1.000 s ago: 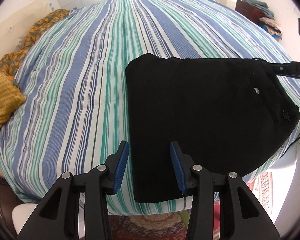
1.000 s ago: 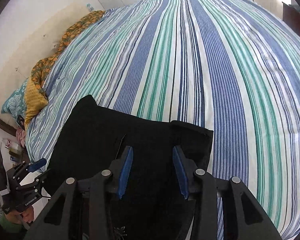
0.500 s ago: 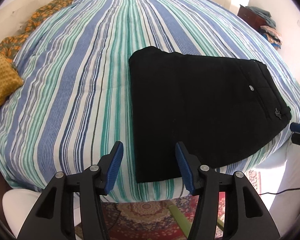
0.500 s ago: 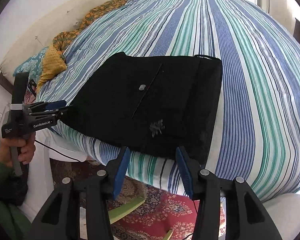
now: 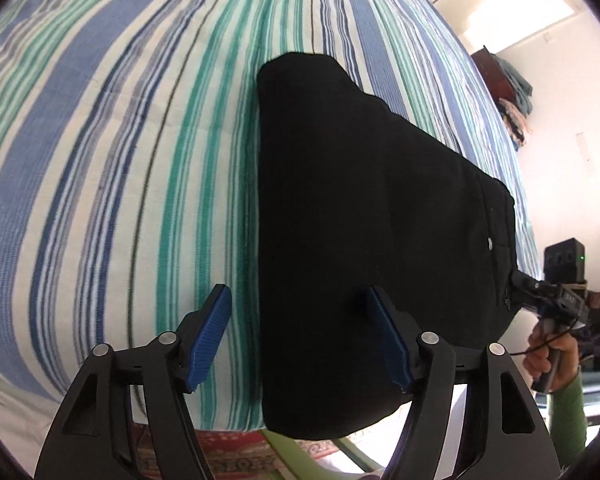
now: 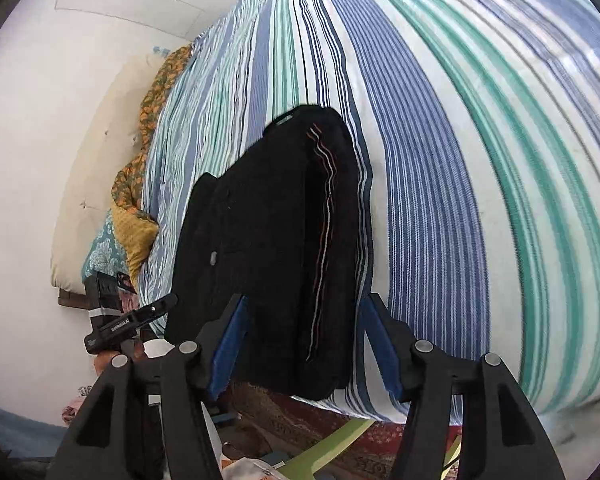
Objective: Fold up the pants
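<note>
Both hand-held grippers, left hand-held gripper [image 5: 300, 340] and right hand-held gripper [image 6: 300, 344], are opening and hold nothing. They seem about to grab the near edge of the half-folded black pants [image 5: 360, 200] on the bed [image 5: 120, 140] for one more fold.

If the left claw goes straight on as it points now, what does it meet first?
Probably the near edge of the folded black pants on the striped bedspread; the left claw is opening with nothing gripped.
</note>
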`<action>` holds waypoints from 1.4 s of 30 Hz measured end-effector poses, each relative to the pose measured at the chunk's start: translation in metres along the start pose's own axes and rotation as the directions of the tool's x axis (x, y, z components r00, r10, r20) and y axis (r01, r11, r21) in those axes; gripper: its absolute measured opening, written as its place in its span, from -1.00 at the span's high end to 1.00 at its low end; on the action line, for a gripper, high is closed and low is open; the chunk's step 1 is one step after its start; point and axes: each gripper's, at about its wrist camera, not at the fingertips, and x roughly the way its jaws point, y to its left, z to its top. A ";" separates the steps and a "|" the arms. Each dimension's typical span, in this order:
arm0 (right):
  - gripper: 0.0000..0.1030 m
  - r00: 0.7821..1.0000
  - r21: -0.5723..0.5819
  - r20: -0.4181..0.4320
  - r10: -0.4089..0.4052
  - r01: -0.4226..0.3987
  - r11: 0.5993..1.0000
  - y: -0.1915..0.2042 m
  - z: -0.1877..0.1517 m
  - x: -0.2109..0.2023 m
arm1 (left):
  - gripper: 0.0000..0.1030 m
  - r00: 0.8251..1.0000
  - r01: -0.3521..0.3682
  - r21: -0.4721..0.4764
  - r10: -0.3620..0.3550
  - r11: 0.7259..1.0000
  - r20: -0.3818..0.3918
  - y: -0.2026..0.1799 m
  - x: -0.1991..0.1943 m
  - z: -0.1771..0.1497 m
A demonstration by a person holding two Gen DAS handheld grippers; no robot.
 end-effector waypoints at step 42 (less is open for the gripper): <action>-0.99 0.861 -0.373 0.325 -0.391 0.497 0.783 0.116 -0.019 -0.037 | -0.95 0.597 -0.710 0.042 0.570 0.703 0.564 -0.060 -0.086 -0.078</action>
